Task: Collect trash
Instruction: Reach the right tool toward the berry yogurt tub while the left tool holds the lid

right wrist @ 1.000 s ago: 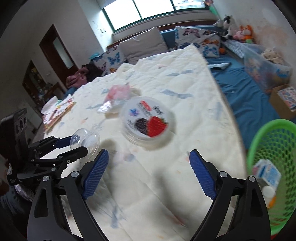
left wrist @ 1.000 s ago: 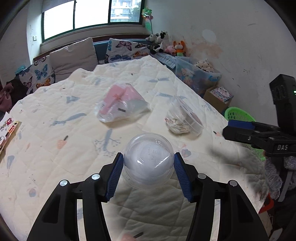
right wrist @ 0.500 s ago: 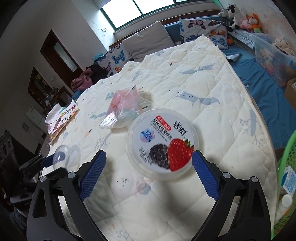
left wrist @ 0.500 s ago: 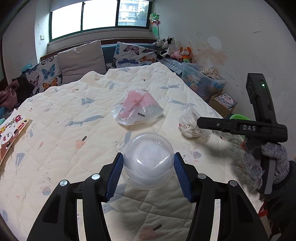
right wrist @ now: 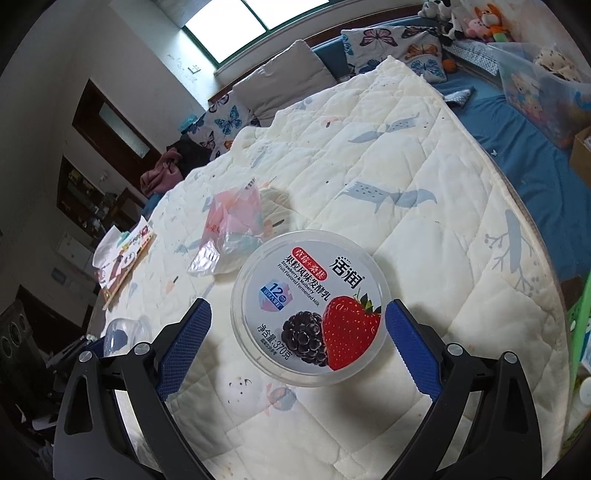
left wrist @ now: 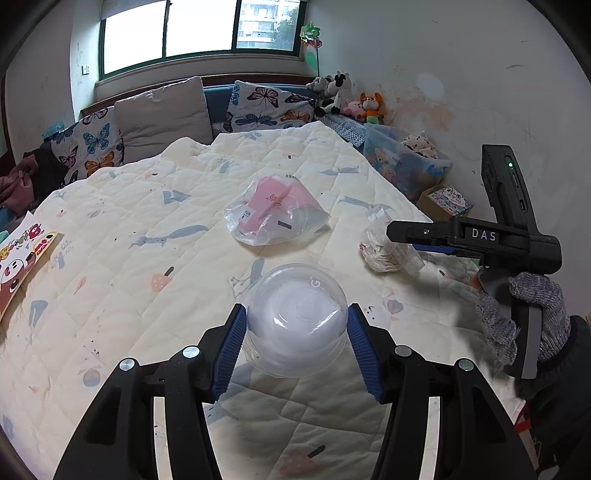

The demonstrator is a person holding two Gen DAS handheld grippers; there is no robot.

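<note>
A clear cup (left wrist: 297, 325) sat clamped between the jaws of the left gripper (left wrist: 295, 345), above the quilt (left wrist: 129, 266). Ahead of those jaws, farther up the bed, lay a plastic bag (left wrist: 275, 216). Off to their right, the yogurt tub (right wrist: 310, 308) rested on the quilt between the spread jaws of the right gripper (right wrist: 297, 341), close against the right one and apart from the left. Beyond those jaws to the left lay the same bag.

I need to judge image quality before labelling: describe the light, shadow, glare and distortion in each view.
Left wrist view: window blown out to white, fisheye bends the room edges, dark vignette corners, glare on the clear cup, soft shadow under the right gripper. Right wrist view: tilted horizon, overexposed window, sharp yogurt tub, shadow on the quilt below it.
</note>
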